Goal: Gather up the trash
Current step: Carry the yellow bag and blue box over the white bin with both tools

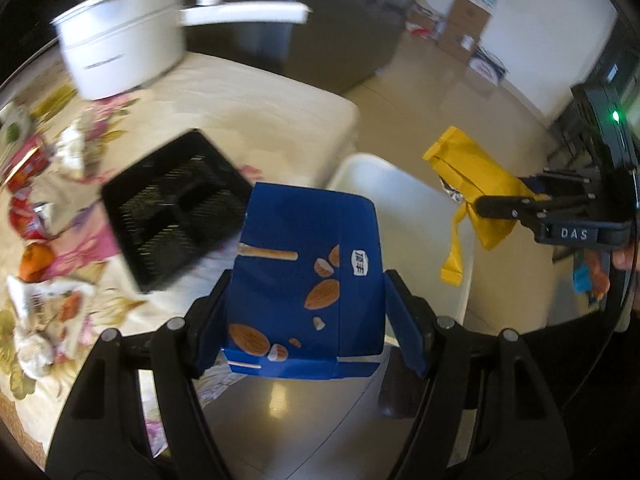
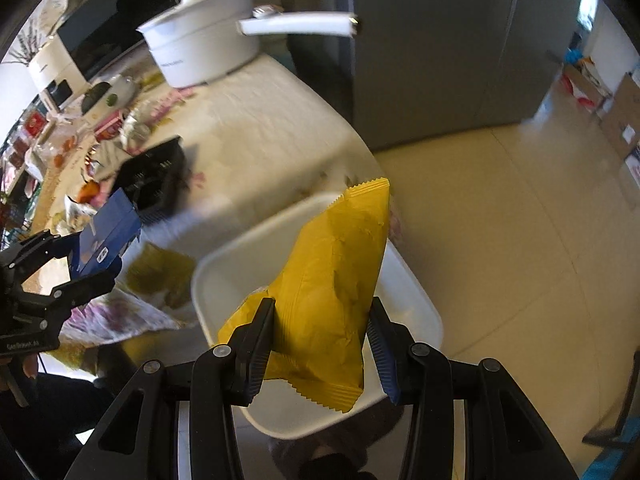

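Holding a blue snack box (image 1: 306, 292) with almond pictures between the two pads of the left gripper (image 1: 308, 320), both pads pressing on its sides, clamped firmly. Hanging with this box just past the table edge (image 1: 280, 92), above the grey floor, with the white chair seat (image 1: 400, 200) just beside it on the right. Gripping a yellow crumpled wrapper (image 2: 336, 280) in the right gripper (image 2: 320, 344), the jaws closed on its lower part, the serrated top edge of the wrapper pointing up and away. Hovering with this wrapper over the white chair seat (image 2: 224, 280), not touching it as far as visible. Showing also, in the left wrist view, the right gripper (image 1: 504, 206) from the side with the yellow wrapper (image 1: 472, 176) sticking out of it, and in the right wrist view the left gripper (image 2: 92, 268) with the blue box (image 2: 108, 236) at the left edge. Lying still on the flowered tablecloth: a black plastic tray (image 1: 176, 208) with compartments, red and white crumpled packets (image 1: 28, 200) near the far left, much blurred. Standing at the far end of the table, a white pot (image 1: 120, 52) with a long handle.
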A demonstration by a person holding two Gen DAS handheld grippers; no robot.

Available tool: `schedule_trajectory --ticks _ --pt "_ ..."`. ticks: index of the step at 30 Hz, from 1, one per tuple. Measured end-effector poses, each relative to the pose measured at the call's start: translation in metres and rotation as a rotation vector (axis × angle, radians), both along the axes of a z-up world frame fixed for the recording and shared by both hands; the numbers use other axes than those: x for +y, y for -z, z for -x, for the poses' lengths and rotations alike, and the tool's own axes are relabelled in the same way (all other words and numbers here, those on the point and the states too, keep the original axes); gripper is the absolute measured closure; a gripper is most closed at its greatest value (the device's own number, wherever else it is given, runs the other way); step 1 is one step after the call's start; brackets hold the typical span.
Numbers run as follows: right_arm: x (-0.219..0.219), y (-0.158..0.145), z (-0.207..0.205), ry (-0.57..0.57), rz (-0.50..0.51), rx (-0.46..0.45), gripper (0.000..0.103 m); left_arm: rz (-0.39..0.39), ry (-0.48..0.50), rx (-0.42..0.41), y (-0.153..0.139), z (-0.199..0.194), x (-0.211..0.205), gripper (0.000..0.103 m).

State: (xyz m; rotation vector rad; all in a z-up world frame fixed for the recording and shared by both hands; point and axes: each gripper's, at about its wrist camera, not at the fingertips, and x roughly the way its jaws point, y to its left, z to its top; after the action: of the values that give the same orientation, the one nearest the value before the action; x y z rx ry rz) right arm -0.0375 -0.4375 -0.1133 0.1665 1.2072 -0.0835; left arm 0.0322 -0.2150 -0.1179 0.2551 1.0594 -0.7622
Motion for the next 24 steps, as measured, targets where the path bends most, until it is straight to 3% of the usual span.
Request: schedule_trajectory --ticks 11,16,21,24 --pt "-0.021 0.029 0.017 0.032 0.006 0.089 0.057 -0.079 0.102 -0.026 0.046 0.008 -0.057 0.03" --pt "-0.026 0.042 0.022 0.042 0.005 0.121 0.056 -0.074 0.122 -0.018 0.055 0.008 -0.067 0.03" --pt "-0.03 0.051 0.025 0.051 0.008 0.151 0.056 -0.105 0.136 -0.087 0.054 0.015 -0.07 0.009" --pt "-0.029 0.054 0.02 0.05 0.007 0.158 0.056 -0.101 0.123 -0.094 0.048 0.015 -0.063 0.008"
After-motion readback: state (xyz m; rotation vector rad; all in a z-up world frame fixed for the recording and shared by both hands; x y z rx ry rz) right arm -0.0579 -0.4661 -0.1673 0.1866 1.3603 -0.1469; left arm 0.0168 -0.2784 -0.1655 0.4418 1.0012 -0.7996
